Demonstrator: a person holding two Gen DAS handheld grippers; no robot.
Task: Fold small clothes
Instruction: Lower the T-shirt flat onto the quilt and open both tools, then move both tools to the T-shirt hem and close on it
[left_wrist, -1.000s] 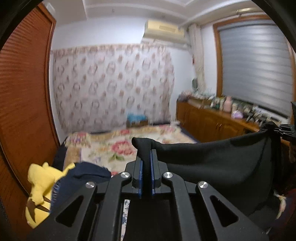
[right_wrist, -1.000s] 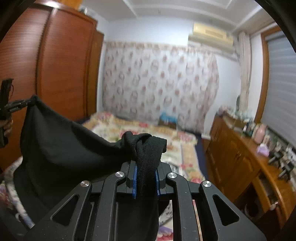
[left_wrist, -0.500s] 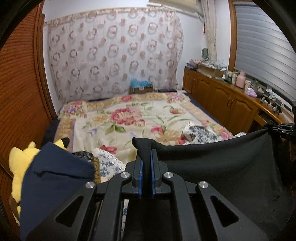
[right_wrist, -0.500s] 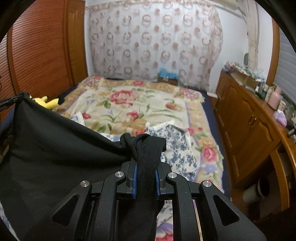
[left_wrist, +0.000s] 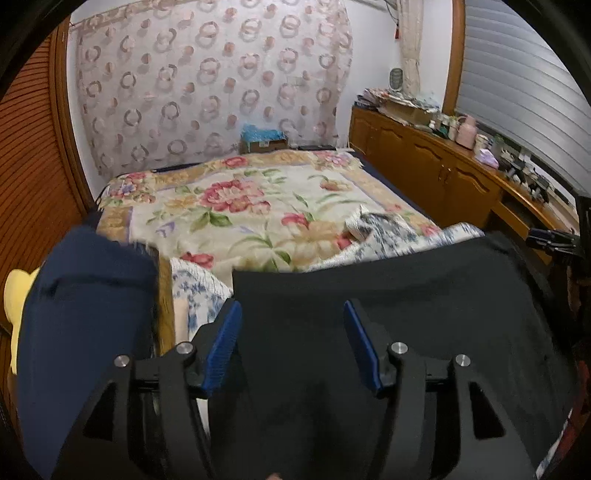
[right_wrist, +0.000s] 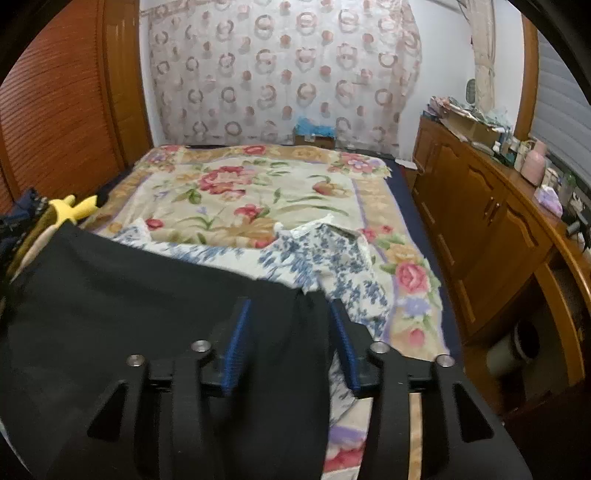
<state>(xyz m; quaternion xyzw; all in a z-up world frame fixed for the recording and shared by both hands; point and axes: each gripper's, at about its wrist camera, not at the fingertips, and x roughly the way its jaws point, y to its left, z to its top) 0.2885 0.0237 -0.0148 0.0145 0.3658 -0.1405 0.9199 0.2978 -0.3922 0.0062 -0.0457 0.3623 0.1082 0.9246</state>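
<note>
1. Tools: two are showing; the left tool (left_wrist: 291, 336) and the right tool (right_wrist: 291, 334) are both standing apart, their jaws having just been opening, with cloth lying between the blue pads but unpressed.
2. One black garment (left_wrist: 406, 314) is lying spread on the bed (left_wrist: 251, 206), stretching under both tools.
3. One blue-flowered white garment (right_wrist: 332, 258) is lying crumpled just beyond it.
4. One navy garment (left_wrist: 85, 314) is sitting at the left, beside one yellow plush toy (right_wrist: 74, 208).
5. One cardboard box (left_wrist: 264, 142) is holding blue stuff beyond the bed.
</note>
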